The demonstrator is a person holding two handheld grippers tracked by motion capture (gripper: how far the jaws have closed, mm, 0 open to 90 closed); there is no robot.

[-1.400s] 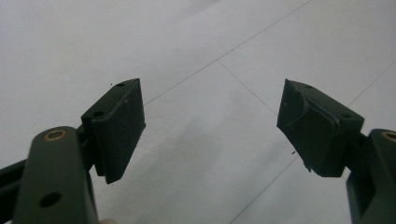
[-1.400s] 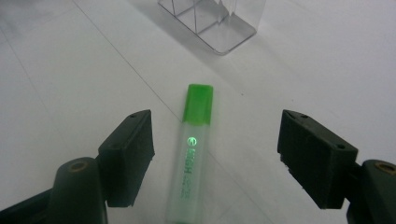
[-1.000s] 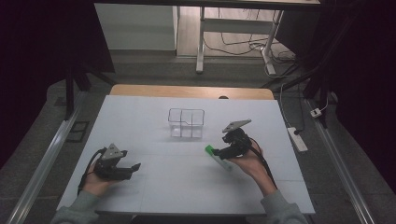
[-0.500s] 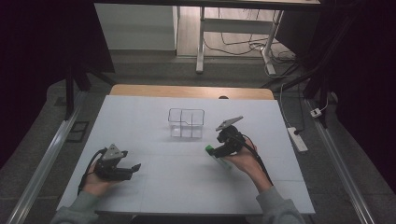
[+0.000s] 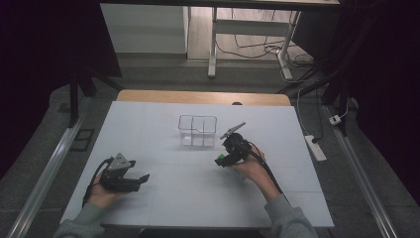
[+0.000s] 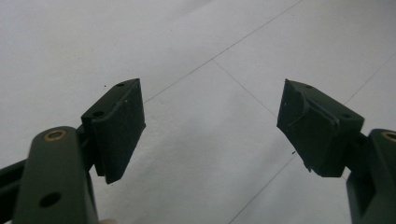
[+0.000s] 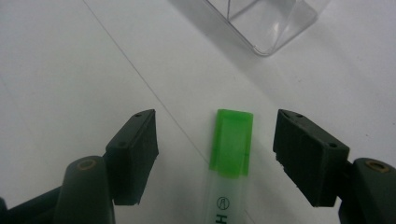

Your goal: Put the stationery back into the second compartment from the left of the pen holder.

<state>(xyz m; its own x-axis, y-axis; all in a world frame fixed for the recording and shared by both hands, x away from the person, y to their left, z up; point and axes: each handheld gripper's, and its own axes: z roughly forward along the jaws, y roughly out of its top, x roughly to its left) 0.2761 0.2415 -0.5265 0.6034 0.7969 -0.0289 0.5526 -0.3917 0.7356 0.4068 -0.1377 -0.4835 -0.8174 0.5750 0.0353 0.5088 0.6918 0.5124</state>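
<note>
A green highlighter point(image 7: 231, 144) with a translucent green cap lies flat on the white table point(image 5: 198, 198). My right gripper point(image 7: 215, 123) hangs low over it, one jaw on each side of the cap. The jaws have just been closing, and gaps remain between the pads and the cap. In the high view the right gripper point(image 5: 224, 157) sits right of centre with the highlighter point(image 5: 220, 160) at its tips. My left gripper point(image 5: 142, 178) rests near the front left, its jaws wide apart. Bare table shows between the jaws of the left gripper point(image 6: 210, 98).
A clear plastic divided container point(image 5: 198, 130) stands just beyond the right gripper; its corner point(image 7: 266, 23) shows ahead of the highlighter. A wooden edge point(image 5: 203, 96) borders the table's far side. Desk legs and cables lie on the floor behind.
The right hand has moved left and slightly down, bringing its gripper over the highlighter. The left hand and gripper have stayed in place.
</note>
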